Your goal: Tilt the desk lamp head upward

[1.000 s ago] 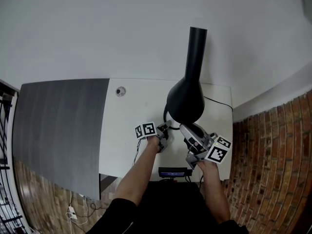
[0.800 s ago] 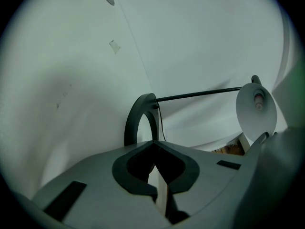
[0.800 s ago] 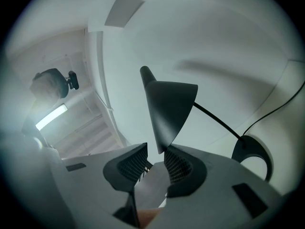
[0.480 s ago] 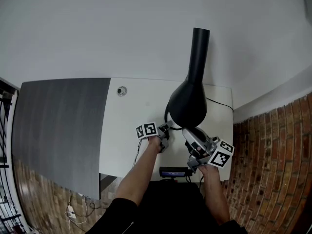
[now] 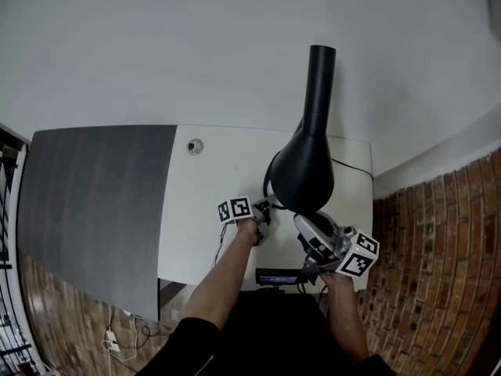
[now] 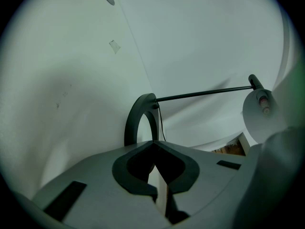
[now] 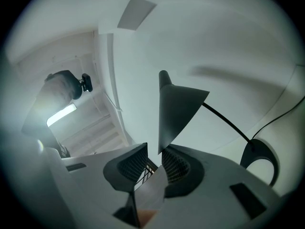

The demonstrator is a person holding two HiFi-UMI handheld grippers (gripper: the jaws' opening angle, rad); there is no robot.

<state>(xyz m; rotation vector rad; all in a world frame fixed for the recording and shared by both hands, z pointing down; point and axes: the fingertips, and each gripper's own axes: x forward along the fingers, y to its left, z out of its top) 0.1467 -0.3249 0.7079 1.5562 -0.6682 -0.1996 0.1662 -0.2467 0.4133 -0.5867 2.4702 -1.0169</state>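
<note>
My left gripper is closed on nothing, tips low and left of the lamp head, right by the ring base. The lamp head runs long from its wide mouth near me to its narrow far end. My right gripper sits under that mouth, jaws partly apart, the rim in the gap against one pad; lifting here should tip it up

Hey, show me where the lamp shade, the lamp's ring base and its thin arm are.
lamp shade (image 5: 301, 175): head view, on the wide black bell of the shade.
ring base (image 6: 132, 123): left gripper view, on the left side of the dark ring.
thin arm (image 6: 205, 93): left gripper view, about midway along the rod.
</note>
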